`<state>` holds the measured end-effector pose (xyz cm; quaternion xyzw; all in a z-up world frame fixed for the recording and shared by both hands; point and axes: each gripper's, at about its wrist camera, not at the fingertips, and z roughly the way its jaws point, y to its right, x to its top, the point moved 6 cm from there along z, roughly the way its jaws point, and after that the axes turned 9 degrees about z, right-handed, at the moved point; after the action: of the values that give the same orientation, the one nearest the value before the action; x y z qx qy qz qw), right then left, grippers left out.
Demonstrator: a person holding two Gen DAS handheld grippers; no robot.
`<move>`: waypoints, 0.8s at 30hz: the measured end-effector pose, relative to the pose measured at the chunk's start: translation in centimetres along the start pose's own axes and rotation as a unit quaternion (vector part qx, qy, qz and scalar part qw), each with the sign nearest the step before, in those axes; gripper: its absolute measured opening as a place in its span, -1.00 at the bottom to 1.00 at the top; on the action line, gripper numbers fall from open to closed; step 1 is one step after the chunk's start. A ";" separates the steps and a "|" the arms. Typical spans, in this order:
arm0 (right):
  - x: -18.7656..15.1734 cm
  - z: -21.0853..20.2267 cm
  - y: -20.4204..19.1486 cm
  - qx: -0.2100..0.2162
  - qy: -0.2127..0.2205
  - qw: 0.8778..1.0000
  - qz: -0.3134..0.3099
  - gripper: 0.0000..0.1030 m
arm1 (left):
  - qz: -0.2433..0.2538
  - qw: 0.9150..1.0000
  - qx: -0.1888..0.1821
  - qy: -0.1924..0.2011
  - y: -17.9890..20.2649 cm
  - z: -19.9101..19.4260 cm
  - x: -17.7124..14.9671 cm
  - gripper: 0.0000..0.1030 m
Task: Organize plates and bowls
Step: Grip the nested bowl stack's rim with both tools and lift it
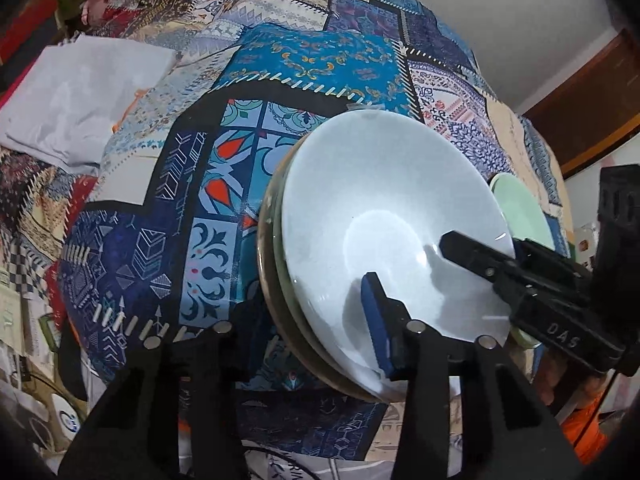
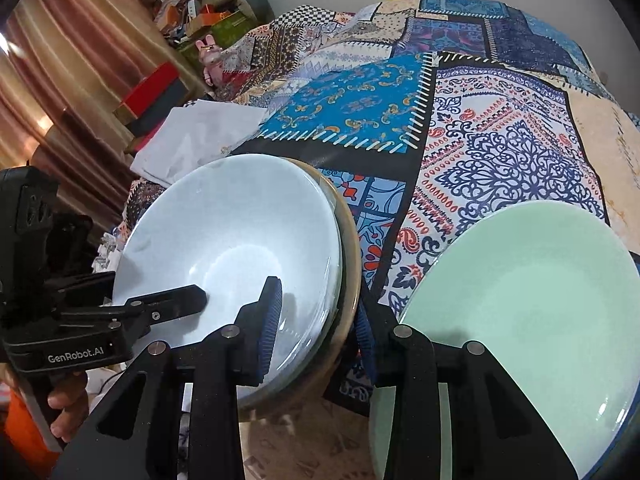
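A pale blue bowl (image 1: 384,216) sits nested in a stack with a darker brownish dish rim (image 1: 268,280) under it, on the patchwork cloth. It also shows in the right wrist view (image 2: 232,232). My left gripper (image 1: 320,320) straddles the stack's near rim, one blue-padded finger (image 1: 374,320) inside the bowl, the other hidden outside. My right gripper (image 2: 316,328) straddles the opposite rim, one pad (image 2: 270,320) inside, the other (image 2: 366,336) outside. A mint green plate (image 2: 520,320) lies to the right; it shows in the left wrist view (image 1: 520,208).
The patchwork tablecloth (image 2: 460,128) covers the table. White paper (image 1: 80,96) lies at the far left. Boxes and clutter (image 2: 192,12) and a curtain (image 2: 60,80) stand beyond the table's left edge.
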<state>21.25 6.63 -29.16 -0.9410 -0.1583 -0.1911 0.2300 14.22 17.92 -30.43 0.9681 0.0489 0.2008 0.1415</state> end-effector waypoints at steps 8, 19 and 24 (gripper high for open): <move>-0.1 0.9 -0.5 -0.019 -0.005 0.999 -0.029 -0.33 | -0.024 1.000 -0.010 0.008 -0.2 0.1 0.0 -0.23; 0.1 0.4 -0.2 -0.016 0.005 1.000 -0.005 -0.46 | -0.005 0.999 0.047 0.028 0.4 -0.7 0.0 -0.23; 0.1 0.0 -0.5 -0.017 0.014 1.000 -0.007 -0.46 | -0.002 0.998 0.047 0.032 0.3 -0.8 0.1 -0.23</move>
<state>21.17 7.06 -28.92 -0.9409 -0.1589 -0.2082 0.2149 13.98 17.85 -29.63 0.9668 0.0644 0.2285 0.0949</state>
